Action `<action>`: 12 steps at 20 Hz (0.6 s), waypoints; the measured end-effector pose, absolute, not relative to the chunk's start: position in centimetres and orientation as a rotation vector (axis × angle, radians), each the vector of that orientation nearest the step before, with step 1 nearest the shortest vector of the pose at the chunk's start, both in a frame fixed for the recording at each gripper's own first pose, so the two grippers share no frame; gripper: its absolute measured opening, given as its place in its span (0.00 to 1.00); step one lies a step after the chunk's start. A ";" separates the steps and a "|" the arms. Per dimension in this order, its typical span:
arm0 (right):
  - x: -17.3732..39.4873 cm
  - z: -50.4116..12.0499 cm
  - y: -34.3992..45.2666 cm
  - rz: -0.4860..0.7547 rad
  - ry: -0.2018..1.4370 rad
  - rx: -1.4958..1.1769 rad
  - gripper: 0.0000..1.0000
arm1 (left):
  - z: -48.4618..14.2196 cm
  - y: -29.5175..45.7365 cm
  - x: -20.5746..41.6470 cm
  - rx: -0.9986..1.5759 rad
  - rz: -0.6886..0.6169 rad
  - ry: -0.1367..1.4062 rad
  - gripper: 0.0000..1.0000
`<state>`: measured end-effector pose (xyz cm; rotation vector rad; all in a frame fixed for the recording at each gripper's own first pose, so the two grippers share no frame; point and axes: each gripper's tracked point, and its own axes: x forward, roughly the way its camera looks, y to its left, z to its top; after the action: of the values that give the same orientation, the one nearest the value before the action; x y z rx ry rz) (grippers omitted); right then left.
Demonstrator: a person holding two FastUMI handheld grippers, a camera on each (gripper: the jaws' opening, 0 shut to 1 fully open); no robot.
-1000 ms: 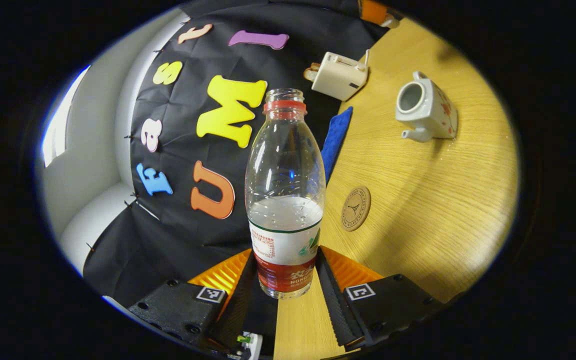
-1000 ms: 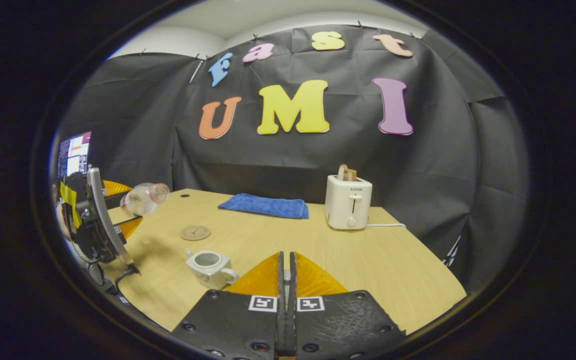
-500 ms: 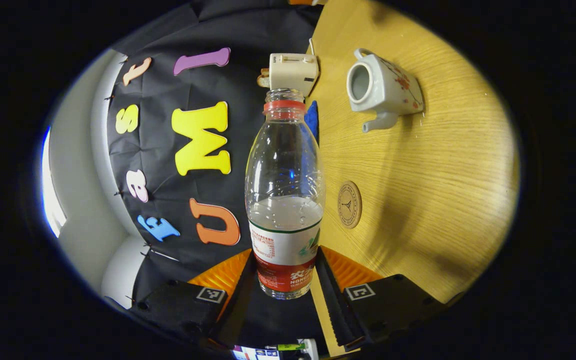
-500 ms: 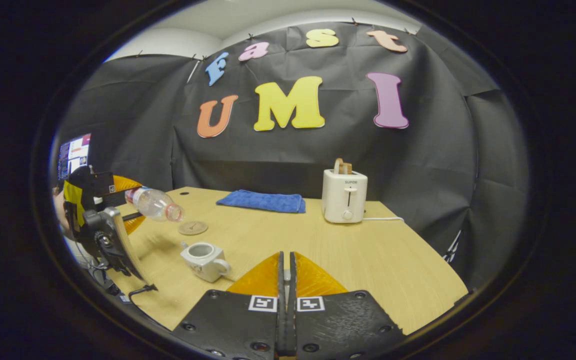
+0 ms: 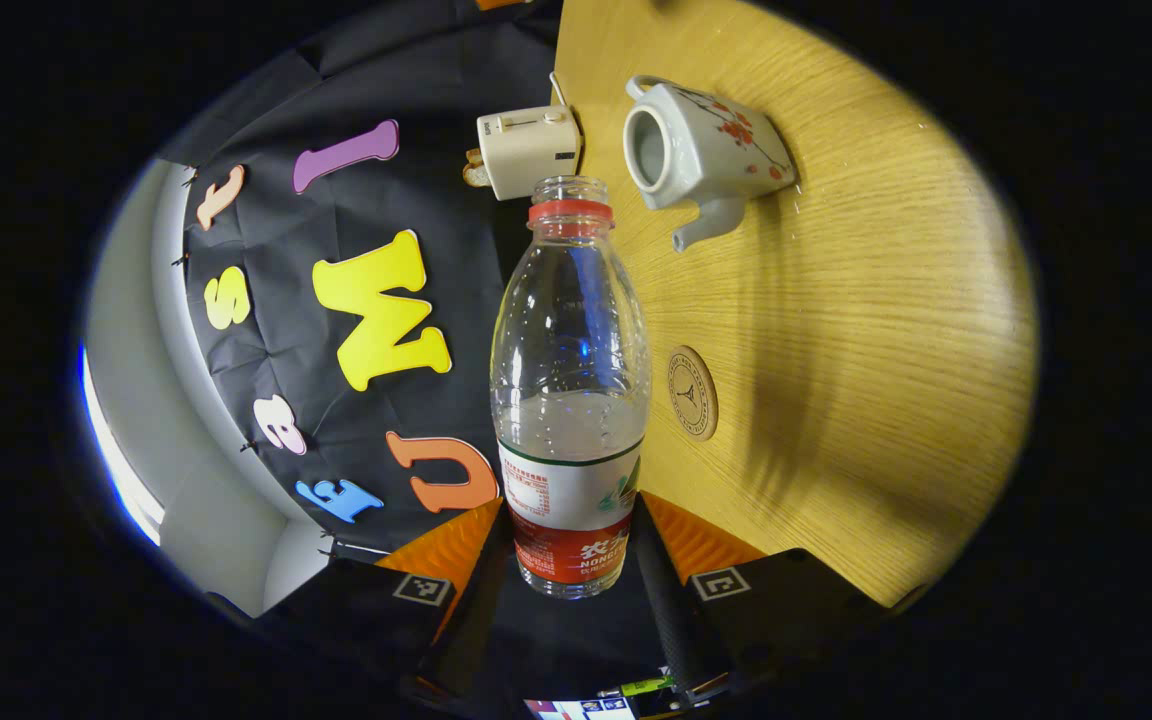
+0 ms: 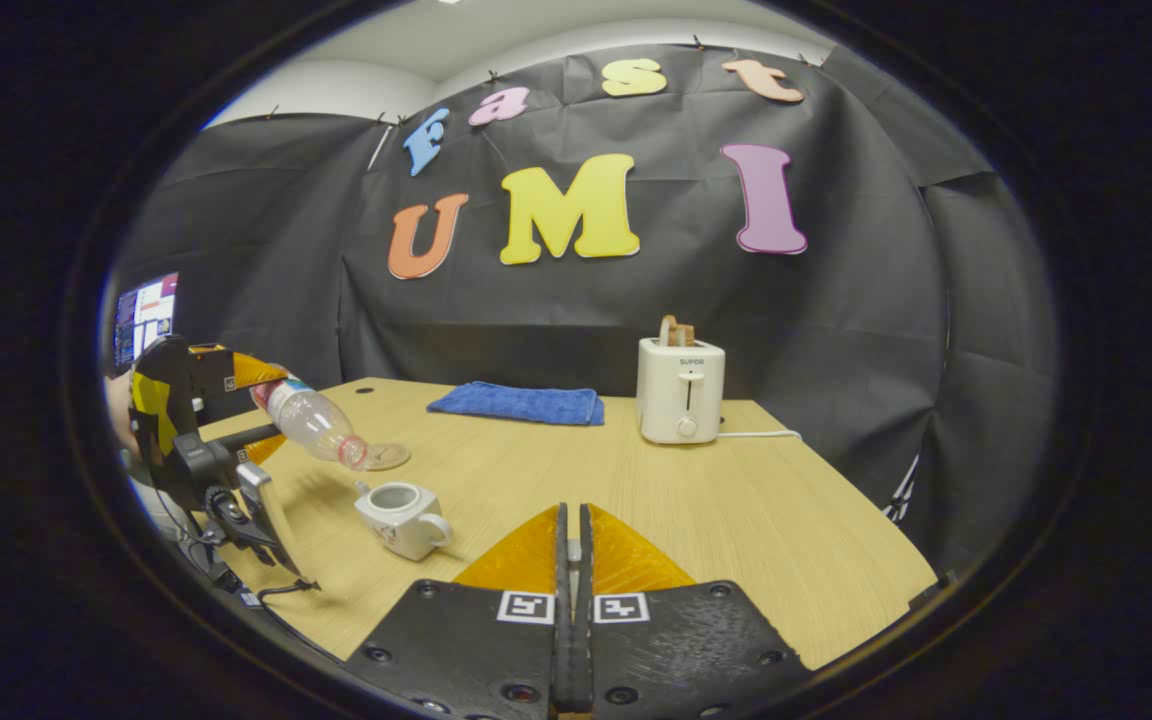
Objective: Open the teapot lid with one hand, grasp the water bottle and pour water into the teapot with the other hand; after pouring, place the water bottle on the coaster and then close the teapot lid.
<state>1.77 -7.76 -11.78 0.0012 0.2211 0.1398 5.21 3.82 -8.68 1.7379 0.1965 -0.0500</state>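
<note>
My left gripper [image 5: 572,545] is shut on the labelled lower part of a clear, capless water bottle [image 5: 570,340] that is part full. In the right gripper view the bottle [image 6: 311,425] is tipped mouth-down, just above and left of the white teapot [image 6: 398,518], with no stream of water showing. The lidless teapot [image 5: 701,150] stands on the table, its round opening bare. A round cork coaster [image 5: 692,393] lies beside it. My right gripper [image 6: 568,560] is shut, with a small pale sliver of the teapot lid showing between its fingers; most of the lid is hidden.
A white toaster [image 6: 678,390] with its cord and a folded blue cloth [image 6: 516,403] sit at the back of the wooden table [image 6: 736,500]. A hand holds the left gripper [image 6: 191,430] at the table's left edge, beside a screen.
The left gripper has tipped the bottle further down and brought its mouth closer to the teapot opening. The right gripper has stayed shut and shifted only slightly.
</note>
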 end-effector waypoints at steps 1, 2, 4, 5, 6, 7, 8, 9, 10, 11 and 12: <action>1.8 -11.9 -7.9 0.140 0.222 0.003 0.00 | -8.7 3.7 5.3 1.747 -0.053 0.194 0.72; 1.8 -12.0 -8.0 0.139 0.225 0.004 0.00 | -8.7 3.5 5.4 1.758 -0.054 0.188 0.72; 1.7 -12.1 -8.2 0.137 0.226 0.007 0.00 | -8.5 3.0 5.3 1.783 -0.055 0.178 0.72; 1.7 -12.0 -8.2 0.137 0.224 0.008 0.00 | -8.4 2.8 5.2 1.797 -0.054 0.177 0.72; 1.6 -11.9 -8.3 0.136 0.221 0.008 0.00 | -8.2 2.7 5.3 1.811 -0.052 0.176 0.72; 1.6 -11.9 -8.4 0.136 0.218 0.008 0.00 | -7.8 2.7 5.6 1.823 -0.051 0.171 0.72; 1.5 -11.8 -8.4 0.136 0.216 0.008 0.00 | -7.6 2.5 5.6 1.834 -0.049 0.165 0.76; 1.4 -11.8 -8.4 0.136 0.214 0.008 0.00 | -7.5 2.3 5.7 1.843 -0.044 0.157 0.72; 1.4 -11.8 -8.5 0.136 0.213 0.007 0.00 | -7.3 2.3 5.7 1.855 -0.038 0.153 0.72; 1.4 -11.8 -8.5 0.138 0.213 0.009 0.00 | -7.1 2.3 5.7 1.867 -0.035 0.151 0.72; 1.3 -11.9 -8.4 0.139 0.214 0.009 0.00 | -7.0 2.3 5.7 1.877 -0.033 0.151 0.72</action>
<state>1.35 -8.43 -11.86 0.0086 0.2138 0.1392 5.65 2.28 -6.99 1.8771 0.1514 -0.0326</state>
